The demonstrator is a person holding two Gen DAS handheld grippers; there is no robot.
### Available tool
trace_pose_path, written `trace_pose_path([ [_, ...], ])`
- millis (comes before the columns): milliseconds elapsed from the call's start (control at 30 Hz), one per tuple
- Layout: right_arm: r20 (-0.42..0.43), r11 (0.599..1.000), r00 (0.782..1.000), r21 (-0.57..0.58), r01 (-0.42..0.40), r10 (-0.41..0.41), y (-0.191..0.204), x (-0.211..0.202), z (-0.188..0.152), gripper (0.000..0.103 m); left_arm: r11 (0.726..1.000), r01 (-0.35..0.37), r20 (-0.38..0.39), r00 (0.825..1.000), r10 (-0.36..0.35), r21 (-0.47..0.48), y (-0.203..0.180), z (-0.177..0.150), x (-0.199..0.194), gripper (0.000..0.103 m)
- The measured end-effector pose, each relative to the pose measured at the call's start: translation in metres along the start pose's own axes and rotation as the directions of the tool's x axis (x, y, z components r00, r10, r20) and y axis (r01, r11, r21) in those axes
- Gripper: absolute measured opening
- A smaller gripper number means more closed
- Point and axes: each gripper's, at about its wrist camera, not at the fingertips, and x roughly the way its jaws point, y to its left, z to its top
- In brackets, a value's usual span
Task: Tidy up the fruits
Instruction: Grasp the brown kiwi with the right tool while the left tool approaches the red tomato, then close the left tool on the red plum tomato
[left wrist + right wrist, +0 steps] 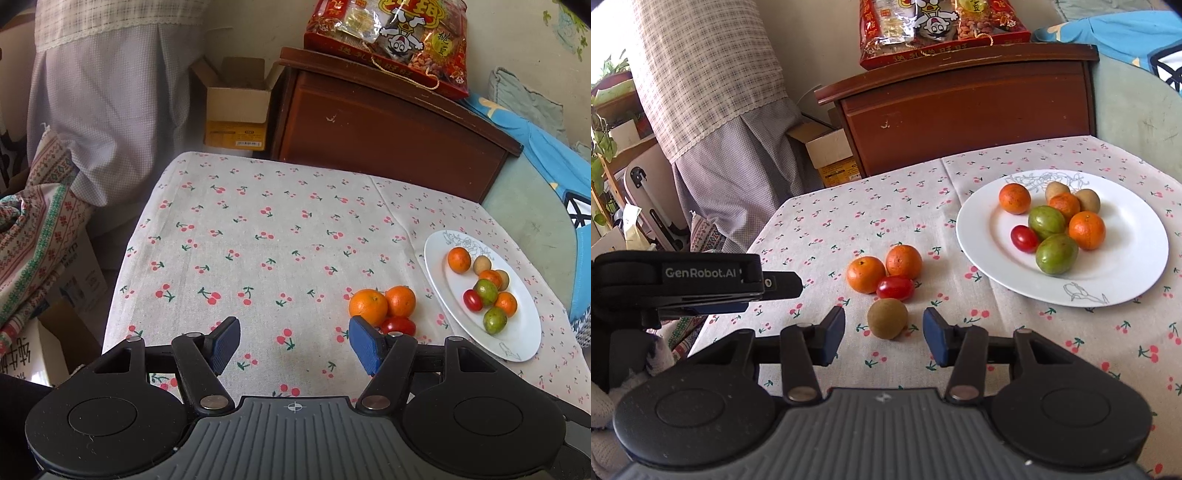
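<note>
Cherry-print tabletop (1052, 343), plate (1137, 266) at right. Right tool (884, 334) straddles the longan (887, 318), pads clear, nothing held. Centre on it, close gently, carry to the plate. Left tool (294, 341) wide, empty.

Likely a home: cherry-print tablecloth (258, 229), wooden cabinet (964, 110), snack gift pack (391, 33), bedding (546, 147).

snack bag (388, 40) cropped at top, cardboard box (831, 155) half hidden
</note>
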Motion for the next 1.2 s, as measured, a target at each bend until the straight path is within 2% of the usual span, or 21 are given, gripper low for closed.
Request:
trace_pose_path([
  [233, -0.017, 1.000, 1.000, -0.005, 0.003, -0.003, 0.002, 0.011, -0.001, 0.036, 1.000, -0.002, -0.017, 1.000, 0.002, -0.005, 0.000, -0.002, 0.006, 0.065],
  [367, -0.029, 1.000, 0.999, -0.019, 0.017, -0.018, 0.004, 0.015, -0.003, 0.026, 1.000, 0.000, -0.020, 1.000, 0.000, -0.001, -0.001, -0.004, 0.008, 0.065],
  [633, -0.022, 0.998, 0.998, 0.003, 0.059, -0.058, -0.004, 0.005, -0.005, 0.025, 0.999, 0.033, -0.027, 0.999, -0.033, 0.013, -0.010, -0.006, 0.011, 0.065],
  [933, -0.010, 0.985, 0.990, 0.098, 0.144, -0.143, -0.036, -0.015, -0.006, 0.025, 0.987, 0.145, -0.027, 0.989, -0.143, 0.069, -0.042, -0.014, 0.020, 0.062],
  [1100, -0.002, 0.982, 0.989, 0.118, 0.144, -0.145, -0.042, -0.018, -0.007, 0.025, 0.980, 0.172, -0.036, 0.985, -0.169, 0.099, -0.060, -0.017, 0.031, 0.050],
  [1200, 0.001, 0.983, 0.990, 0.118, 0.143, -0.144, -0.043, -0.017, -0.006, 0.026, 0.980, 0.163, -0.033, 0.987, -0.160, 0.115, -0.067, -0.018, 0.037, 0.050],
])
